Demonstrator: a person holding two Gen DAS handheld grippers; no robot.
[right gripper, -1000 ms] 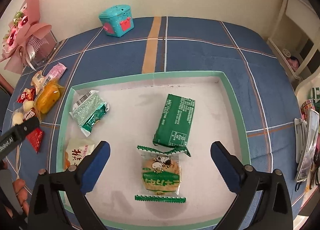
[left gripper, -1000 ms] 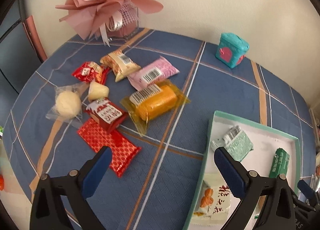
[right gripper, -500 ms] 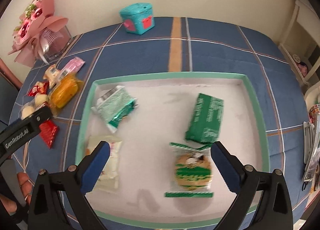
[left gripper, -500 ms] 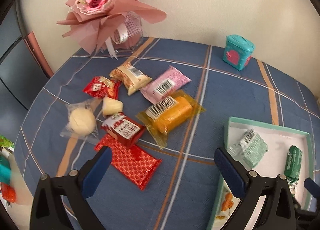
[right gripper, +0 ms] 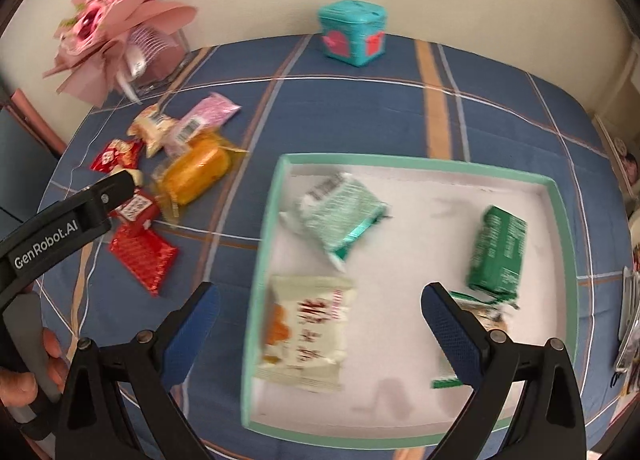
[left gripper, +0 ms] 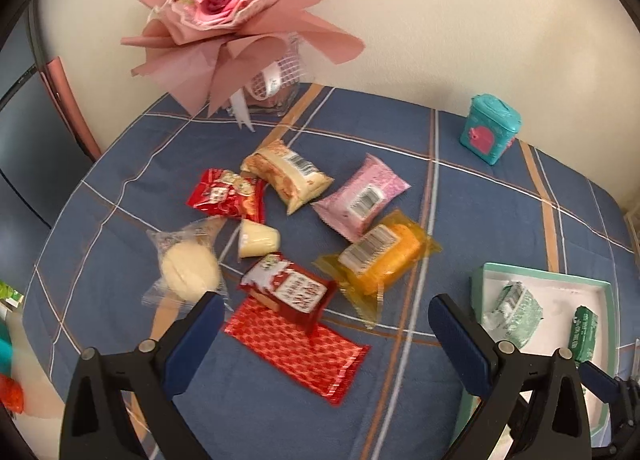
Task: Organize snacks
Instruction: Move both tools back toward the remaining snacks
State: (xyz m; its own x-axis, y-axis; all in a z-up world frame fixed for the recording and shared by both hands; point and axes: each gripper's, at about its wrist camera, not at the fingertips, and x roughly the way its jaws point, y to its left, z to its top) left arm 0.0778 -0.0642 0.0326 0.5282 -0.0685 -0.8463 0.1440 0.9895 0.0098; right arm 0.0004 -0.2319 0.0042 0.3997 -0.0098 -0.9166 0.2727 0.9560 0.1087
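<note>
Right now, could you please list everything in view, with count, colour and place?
Loose snacks: eight; red, orange, pink, cream; on the tablecloth left of the tray.
Tray: one, white with mint rim, right side.
Tray snacks: four; three green, one white; inside the tray.
Bouquet: one, pink, back left.
Teal box: one, teal and pink, by the wall.
Tablecloth: one, blue plaid.
Left gripper: open, over the loose snacks.
Right gripper: open, over the tray.
</note>
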